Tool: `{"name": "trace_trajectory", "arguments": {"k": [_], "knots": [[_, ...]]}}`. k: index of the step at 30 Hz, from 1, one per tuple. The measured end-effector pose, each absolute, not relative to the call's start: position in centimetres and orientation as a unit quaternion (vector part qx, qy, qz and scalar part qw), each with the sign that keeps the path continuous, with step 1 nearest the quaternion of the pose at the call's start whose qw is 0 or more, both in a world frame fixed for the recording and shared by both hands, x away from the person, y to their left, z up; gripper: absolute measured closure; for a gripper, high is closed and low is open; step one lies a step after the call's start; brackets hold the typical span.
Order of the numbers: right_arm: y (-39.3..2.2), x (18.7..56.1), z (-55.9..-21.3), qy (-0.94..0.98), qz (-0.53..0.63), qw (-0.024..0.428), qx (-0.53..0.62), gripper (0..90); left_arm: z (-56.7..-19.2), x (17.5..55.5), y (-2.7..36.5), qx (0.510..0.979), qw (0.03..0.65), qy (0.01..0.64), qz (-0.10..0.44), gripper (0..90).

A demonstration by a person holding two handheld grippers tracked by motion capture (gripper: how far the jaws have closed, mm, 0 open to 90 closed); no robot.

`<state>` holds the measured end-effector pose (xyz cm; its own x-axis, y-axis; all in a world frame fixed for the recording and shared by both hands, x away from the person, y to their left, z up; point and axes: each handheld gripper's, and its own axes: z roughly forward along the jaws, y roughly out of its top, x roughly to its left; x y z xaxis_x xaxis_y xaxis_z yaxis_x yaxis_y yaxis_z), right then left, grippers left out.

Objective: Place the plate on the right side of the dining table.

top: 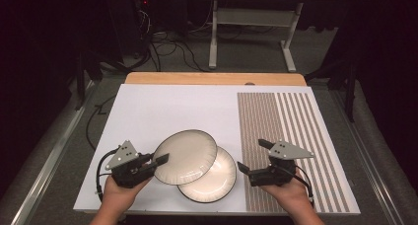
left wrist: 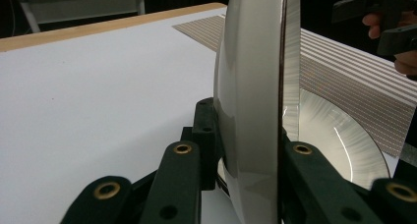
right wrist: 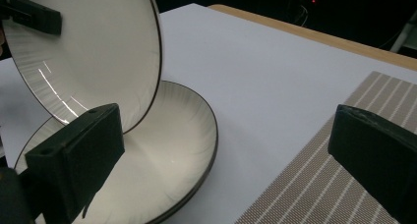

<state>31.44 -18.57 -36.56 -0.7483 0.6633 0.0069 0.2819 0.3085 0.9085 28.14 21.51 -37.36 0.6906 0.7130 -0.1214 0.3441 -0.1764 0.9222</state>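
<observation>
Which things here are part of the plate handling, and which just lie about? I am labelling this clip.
In play: upper plate, clamped at its rim by the left gripper; lower plate; right gripper, open; striped placemat.
Lying about: floor cables; white table frame.

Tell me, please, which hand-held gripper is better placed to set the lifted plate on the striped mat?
Left: the left hand-held gripper already clamps the lifted plate; the right hand-held gripper is open and empty beside the striped mat.

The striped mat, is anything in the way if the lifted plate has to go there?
Nothing lies on the striped mat itself. The left gripper holds the lifted plate above the second plate. The open right gripper hovers at the mat's near left edge, so it may need to move aside.
</observation>
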Motion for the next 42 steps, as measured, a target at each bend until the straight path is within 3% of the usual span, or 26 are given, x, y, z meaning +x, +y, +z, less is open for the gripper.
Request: {"name": "trace_trajectory", "arguments": {"k": [9,23,30,42], "knots": [[-15.1,32.4,-37.3,0.805,0.498,0.164,0.279,5.0,-37.4,28.1,21.6,0.750,0.535,0.350,0.172,76.3],[-11.1,33.8,-38.3,0.816,0.494,0.131,0.270,19.8,-37.4,28.2,21.8,0.751,0.534,0.348,0.172,76.1],[-10.0,34.2,-38.5,0.807,0.501,0.120,0.287,42.1,-37.3,28.1,21.7,0.753,0.533,0.345,0.175,76.1],[-9.7,34.3,-39.2,0.813,0.496,0.086,0.294,67.1,-37.3,28.0,21.7,0.754,0.533,0.340,0.179,76.2]]}}
